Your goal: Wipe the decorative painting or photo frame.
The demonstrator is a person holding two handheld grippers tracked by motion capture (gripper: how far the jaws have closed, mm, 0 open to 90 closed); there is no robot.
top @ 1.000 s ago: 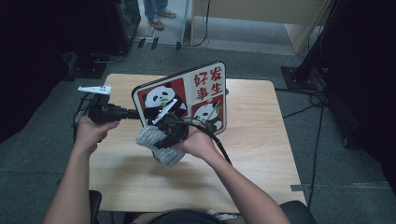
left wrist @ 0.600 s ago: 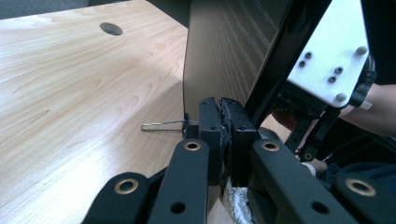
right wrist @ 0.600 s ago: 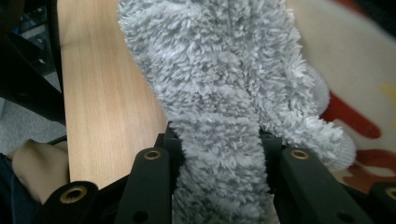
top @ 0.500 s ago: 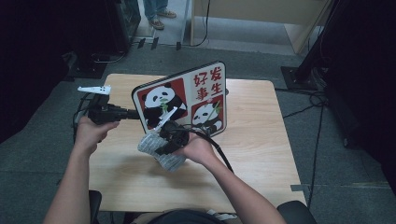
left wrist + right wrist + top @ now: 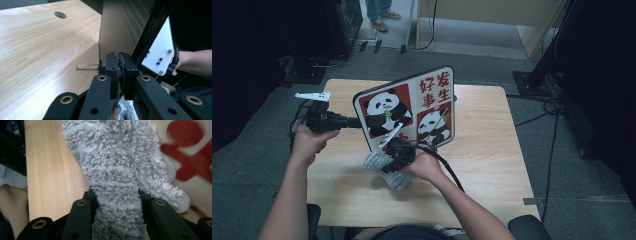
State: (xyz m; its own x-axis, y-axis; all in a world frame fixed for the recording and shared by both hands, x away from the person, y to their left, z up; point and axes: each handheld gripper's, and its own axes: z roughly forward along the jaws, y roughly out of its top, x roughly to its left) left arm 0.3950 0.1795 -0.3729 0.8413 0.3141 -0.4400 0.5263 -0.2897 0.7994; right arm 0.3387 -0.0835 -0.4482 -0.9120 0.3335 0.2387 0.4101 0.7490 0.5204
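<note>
A picture board [image 5: 422, 100] with pandas and red characters stands tilted on the wooden table [image 5: 492, 150]. My left gripper [image 5: 353, 122] is shut on the board's left edge. In the left gripper view its jaws [image 5: 118, 65] meet at the foot of the board's wood-grain back [image 5: 120, 27]. My right gripper [image 5: 390, 161] is shut on a grey fluffy cloth [image 5: 384, 172] low against the board's front. In the right gripper view the cloth [image 5: 117, 170] bulges between the jaws [image 5: 116, 203], with the board's red print [image 5: 190, 157] behind it.
A thin wire loop [image 5: 87, 66] lies on the table beside the board's base, and a round cable hole [image 5: 60, 14] is farther off. A person's feet [image 5: 379, 15] stand beyond the table. Black stands and cables [image 5: 552, 100] crowd the floor at right.
My right gripper has sunk with the cloth, down the board's lower front toward the table. The left gripper and the board have stayed put.
</note>
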